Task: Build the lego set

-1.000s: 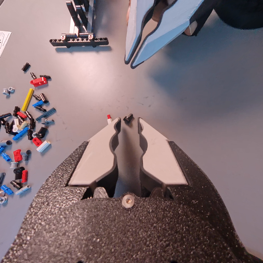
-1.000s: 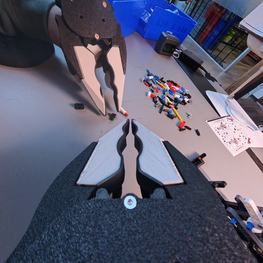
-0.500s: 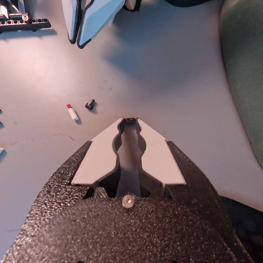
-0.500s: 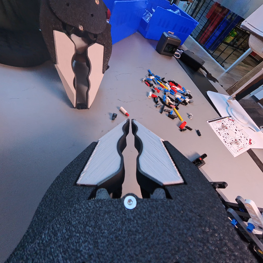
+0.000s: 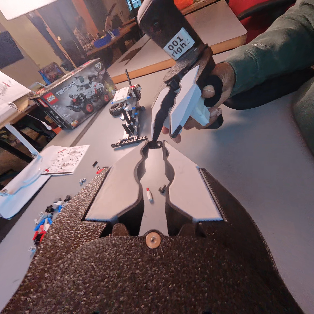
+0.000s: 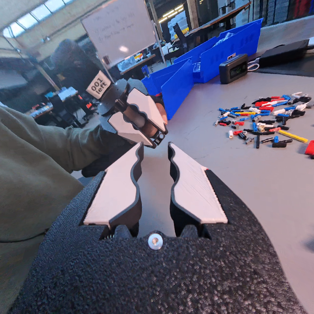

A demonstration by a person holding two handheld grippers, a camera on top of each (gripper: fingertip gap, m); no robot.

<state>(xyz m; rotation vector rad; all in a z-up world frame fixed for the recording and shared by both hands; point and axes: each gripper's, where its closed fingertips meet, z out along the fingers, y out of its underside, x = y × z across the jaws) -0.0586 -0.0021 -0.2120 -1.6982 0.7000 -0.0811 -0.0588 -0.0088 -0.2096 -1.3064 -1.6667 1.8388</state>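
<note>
My left gripper (image 5: 155,144) is shut on a small black Lego connector (image 5: 155,145) with a round hole and holds it in the air above the grey table (image 5: 246,169). My right gripper (image 6: 155,144) is open and empty, its tips close in front of that connector (image 6: 159,137). The right gripper also shows in the left wrist view (image 5: 164,136), pointing down at the connector. The left gripper shows in the right wrist view (image 6: 158,138). A white pin with a red tip (image 5: 149,195) and a small black pin (image 5: 162,188) lie on the table below.
A partly built black and white model (image 5: 129,115) stands on the table beside a loose tyre (image 5: 116,109) and the set's box (image 5: 74,98). An instruction booklet (image 5: 66,159) lies at the left. Loose pieces (image 6: 271,119) are spread at the right, with blue bins (image 6: 212,59) and a black device (image 6: 233,70) behind. Left and right tips are no more than a few centimetres apart.
My left gripper closed on the black connector on the table and lifted it. My right gripper opened. Both now meet tip to tip in the air.
</note>
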